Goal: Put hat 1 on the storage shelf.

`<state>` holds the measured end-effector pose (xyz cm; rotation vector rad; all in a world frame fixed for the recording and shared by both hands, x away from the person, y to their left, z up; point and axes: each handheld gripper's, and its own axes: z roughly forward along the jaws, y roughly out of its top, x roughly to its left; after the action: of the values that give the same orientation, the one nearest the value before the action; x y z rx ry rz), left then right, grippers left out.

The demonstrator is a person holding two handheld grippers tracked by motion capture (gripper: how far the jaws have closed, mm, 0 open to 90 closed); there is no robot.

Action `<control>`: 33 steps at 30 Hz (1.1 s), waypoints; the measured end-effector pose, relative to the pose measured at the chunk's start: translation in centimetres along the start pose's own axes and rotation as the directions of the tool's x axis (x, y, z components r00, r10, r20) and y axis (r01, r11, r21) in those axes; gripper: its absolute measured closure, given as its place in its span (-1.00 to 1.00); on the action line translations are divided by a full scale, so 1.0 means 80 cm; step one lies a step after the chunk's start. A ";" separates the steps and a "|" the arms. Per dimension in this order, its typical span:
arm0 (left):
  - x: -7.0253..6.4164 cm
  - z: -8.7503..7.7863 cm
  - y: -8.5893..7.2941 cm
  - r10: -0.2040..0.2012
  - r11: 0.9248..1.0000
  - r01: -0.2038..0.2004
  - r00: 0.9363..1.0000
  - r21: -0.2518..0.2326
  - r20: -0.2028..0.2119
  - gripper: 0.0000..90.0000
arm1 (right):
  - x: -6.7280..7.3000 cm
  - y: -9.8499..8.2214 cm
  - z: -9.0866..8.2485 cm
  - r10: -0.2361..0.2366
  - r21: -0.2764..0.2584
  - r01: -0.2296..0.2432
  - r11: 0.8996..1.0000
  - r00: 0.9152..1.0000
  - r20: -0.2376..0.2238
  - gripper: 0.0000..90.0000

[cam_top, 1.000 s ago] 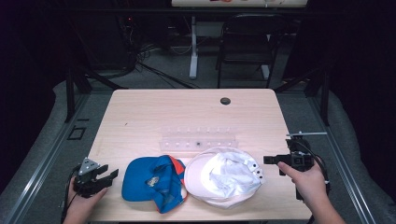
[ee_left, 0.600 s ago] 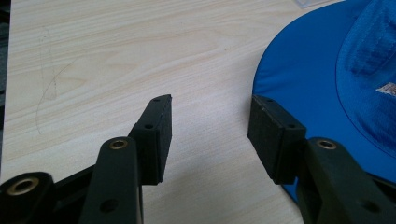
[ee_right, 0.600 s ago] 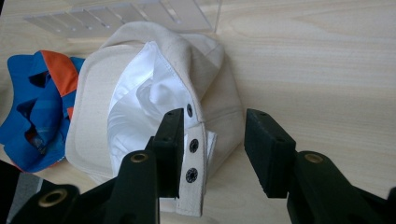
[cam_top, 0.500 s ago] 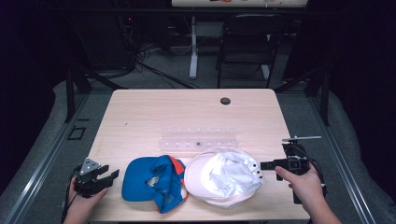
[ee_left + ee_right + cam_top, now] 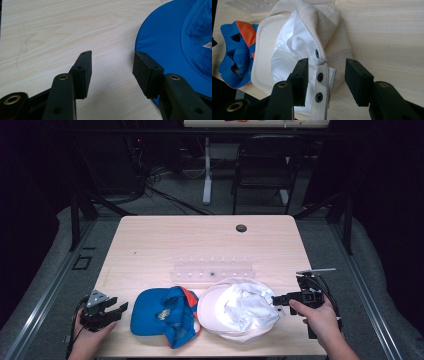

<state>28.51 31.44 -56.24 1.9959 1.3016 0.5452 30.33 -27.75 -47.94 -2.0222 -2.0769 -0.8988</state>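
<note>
Lowered since earlier: my right claw, jaws just reopening, spread astride white cap's snap strap; left claw spread, idle.

Dim room, one lit pale wooden surface

The light falls on the surface and fades to near black at the walls. Grey carpeted floor runs around it, with metal rails along both sides. Beyond the far edge stand a white pedestal leg, a dark folding chair and a tangle of cables. A round grommet hole sits near the far edge.
</note>
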 end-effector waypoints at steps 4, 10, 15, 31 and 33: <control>0.000 0.000 0.000 0.006 1.000 -0.006 1.000 0.002 0.002 0.11 | -0.001 0.000 0.005 -0.001 0.011 0.001 1.000 1.000 0.001 0.21; -0.001 -0.001 0.001 0.011 1.000 -0.011 1.000 0.016 0.002 0.11 | -0.002 -0.002 0.011 -0.001 0.013 0.001 1.000 1.000 -0.002 0.23; -0.001 -0.001 0.001 0.011 1.000 -0.011 1.000 0.016 0.003 0.11 | 0.001 -0.002 0.015 -0.012 0.025 0.012 1.000 1.000 0.002 0.28; -0.001 0.000 0.001 0.016 1.000 -0.016 1.000 0.011 0.001 0.12 | 0.010 -0.003 0.025 -0.039 0.056 0.038 0.998 0.999 0.019 0.46; -0.001 0.000 0.001 0.018 1.000 -0.018 1.000 0.012 0.001 0.13 | 0.010 -0.003 0.025 -0.041 0.056 0.040 0.998 0.999 0.015 0.46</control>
<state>28.51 31.36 -56.20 2.0195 1.2904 0.5462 30.67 -26.12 -49.27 -1.9724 -2.1340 -0.8238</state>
